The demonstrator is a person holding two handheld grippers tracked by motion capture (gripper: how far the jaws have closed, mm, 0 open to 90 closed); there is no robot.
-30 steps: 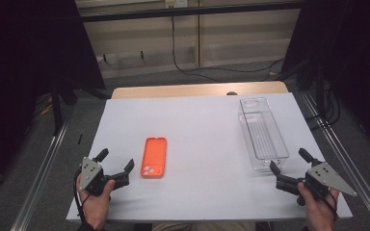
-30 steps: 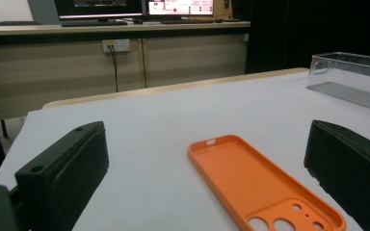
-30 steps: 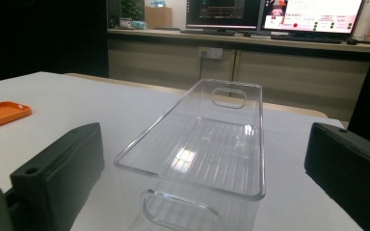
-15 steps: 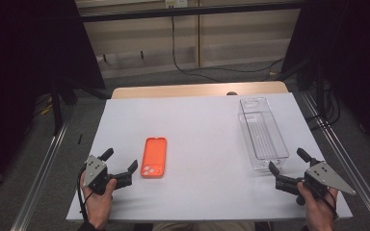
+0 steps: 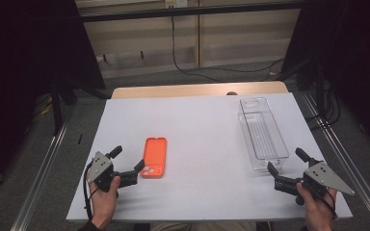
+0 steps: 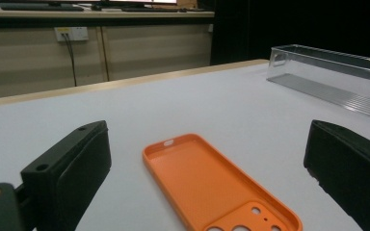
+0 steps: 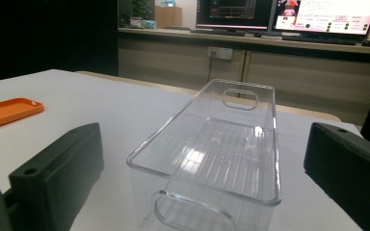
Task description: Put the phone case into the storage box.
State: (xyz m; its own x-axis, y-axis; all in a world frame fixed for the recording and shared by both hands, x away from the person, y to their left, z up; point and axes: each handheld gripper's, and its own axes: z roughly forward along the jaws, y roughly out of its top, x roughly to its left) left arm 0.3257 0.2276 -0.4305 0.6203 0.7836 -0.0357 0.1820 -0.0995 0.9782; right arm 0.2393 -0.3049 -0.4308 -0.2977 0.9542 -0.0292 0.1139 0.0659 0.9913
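The white table [image 5: 207,144] is evenly and brightly lit from above, with only faint, soft shadows, while the room around it falls into near-black. Glare streaks the clear bin [image 7: 217,144], and bright monitors [image 7: 289,14] glow beyond it. In both gripper views the near black jaws are soft and blurred.

No lettering, brand or number can be made out anywhere. The two lit computer monitors [image 7: 289,14] on the far wooden counter carry lines of text and coloured dots, far too small to read. The flat orange silicone phone case [image 6: 219,185] and the long clear plastic bin [image 7: 217,149] bear no markings.
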